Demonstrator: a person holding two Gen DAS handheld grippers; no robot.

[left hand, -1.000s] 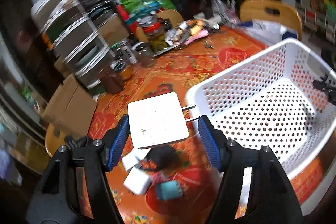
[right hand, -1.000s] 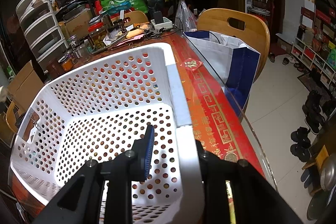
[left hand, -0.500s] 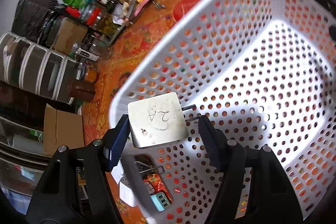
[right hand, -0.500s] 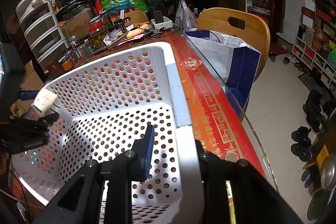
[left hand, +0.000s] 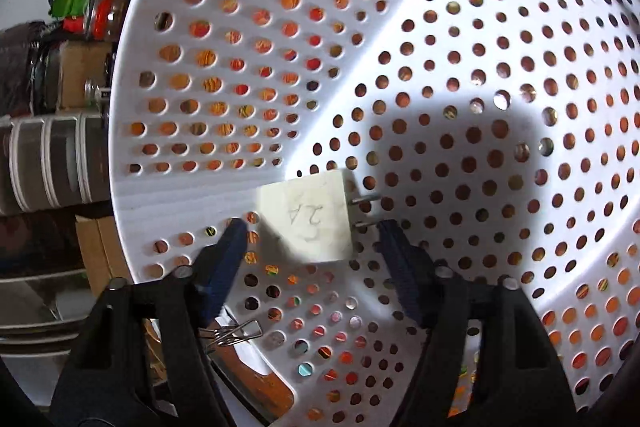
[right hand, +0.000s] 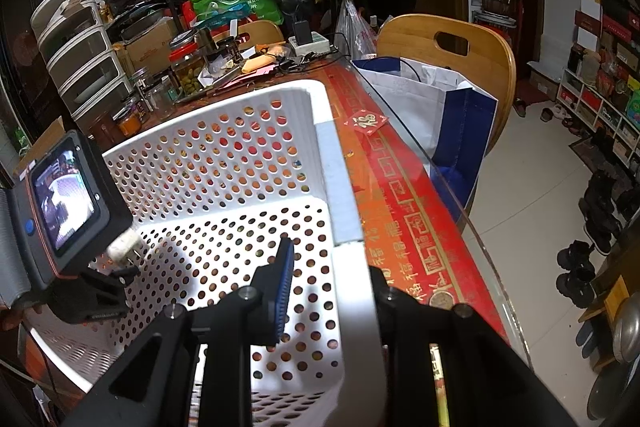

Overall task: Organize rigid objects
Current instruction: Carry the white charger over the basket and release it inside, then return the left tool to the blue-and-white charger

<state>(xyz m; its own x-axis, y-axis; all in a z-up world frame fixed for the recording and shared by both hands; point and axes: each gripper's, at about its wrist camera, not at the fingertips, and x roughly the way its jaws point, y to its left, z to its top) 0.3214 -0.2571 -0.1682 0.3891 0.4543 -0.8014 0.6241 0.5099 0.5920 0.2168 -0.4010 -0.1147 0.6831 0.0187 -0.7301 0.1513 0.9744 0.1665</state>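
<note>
A white wall charger [left hand: 307, 219] marked "2A", two metal prongs pointing right, is inside the white perforated basket [left hand: 500, 39], beyond the tips of my left gripper [left hand: 312, 247]. The left gripper is open and its blue pads do not touch the charger. In the right wrist view the charger [right hand: 122, 246] shows by the left gripper's camera unit [right hand: 68, 211] over the basket's left side. My right gripper [right hand: 328, 291] is shut on the basket's near right rim [right hand: 352, 279], one blue pad inside the wall.
The basket stands on a red patterned table [right hand: 404, 211] with a glass edge. Jars, boxes and a drawer unit [right hand: 80, 59] crowd the far left. A wooden chair [right hand: 452, 55] with a blue-white bag stands right. A binder clip [left hand: 236, 333] lies beside the basket.
My left gripper moved down into the basket with the charger and opened; the charger now sits clear of the pads. The right gripper has not moved.
</note>
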